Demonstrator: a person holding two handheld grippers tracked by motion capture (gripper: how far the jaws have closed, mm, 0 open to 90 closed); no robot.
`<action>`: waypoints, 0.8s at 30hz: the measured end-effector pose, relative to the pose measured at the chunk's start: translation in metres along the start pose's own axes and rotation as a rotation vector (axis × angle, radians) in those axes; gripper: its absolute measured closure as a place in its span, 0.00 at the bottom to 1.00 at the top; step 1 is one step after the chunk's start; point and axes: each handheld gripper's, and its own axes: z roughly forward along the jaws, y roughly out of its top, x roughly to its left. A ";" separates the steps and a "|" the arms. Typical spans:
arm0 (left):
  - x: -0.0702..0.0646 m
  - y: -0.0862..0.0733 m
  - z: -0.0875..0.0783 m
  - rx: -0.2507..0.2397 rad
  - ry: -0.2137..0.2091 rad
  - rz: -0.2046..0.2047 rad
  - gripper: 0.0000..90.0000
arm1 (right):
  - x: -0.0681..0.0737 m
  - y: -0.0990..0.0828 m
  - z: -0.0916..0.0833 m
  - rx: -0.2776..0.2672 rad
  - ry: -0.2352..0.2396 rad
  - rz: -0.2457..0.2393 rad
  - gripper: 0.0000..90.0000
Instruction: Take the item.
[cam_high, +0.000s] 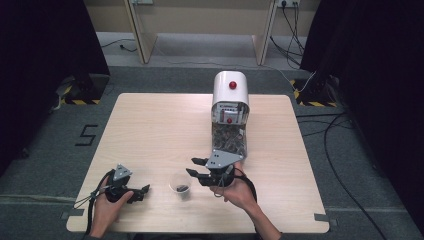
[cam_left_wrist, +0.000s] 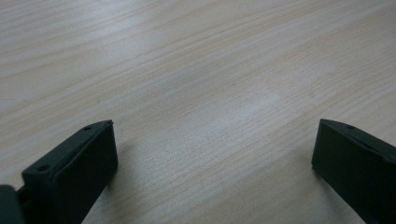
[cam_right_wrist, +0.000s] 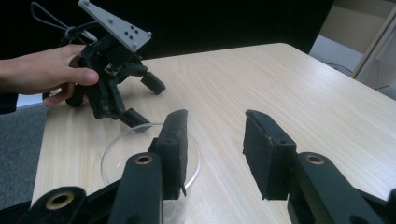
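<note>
In the high view, the clear cup (cam_high: 180, 185) stood at lower centre, the right gripper (cam_high: 196, 167) just beside it, jaws spread and empty. The left gripper view showed the left gripper (cam_left_wrist: 212, 154) spread over bare table (cam_left_wrist: 196, 70). In the right gripper view, the cup sat at lower left (release apparently complete); withdrawal seemed next.

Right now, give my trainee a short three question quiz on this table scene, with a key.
1. True or false: the right claw grips the clear cup.
2. What stands at the far side of the table: A) a white dispenser with a red knob, B) a kettle, C) a stack of plates?
3. Fill in: the left claw rests low on the wood with its jaws ____.

Key
1. False: its jaws stand apart beside and above the cup, with nothing between them.
2. A, the white dispenser.
3. Open.
</note>
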 end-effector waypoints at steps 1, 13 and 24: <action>0.000 0.000 0.000 0.000 0.000 0.000 0.00 | -0.001 0.000 -0.001 -0.002 -0.005 0.003 0.66; 0.000 0.000 0.000 0.000 0.000 0.000 0.00 | -0.013 -0.007 -0.016 -0.005 -0.051 0.043 0.61; 0.000 0.000 0.000 0.000 0.000 0.000 0.00 | -0.028 -0.023 -0.036 0.005 -0.109 0.098 0.58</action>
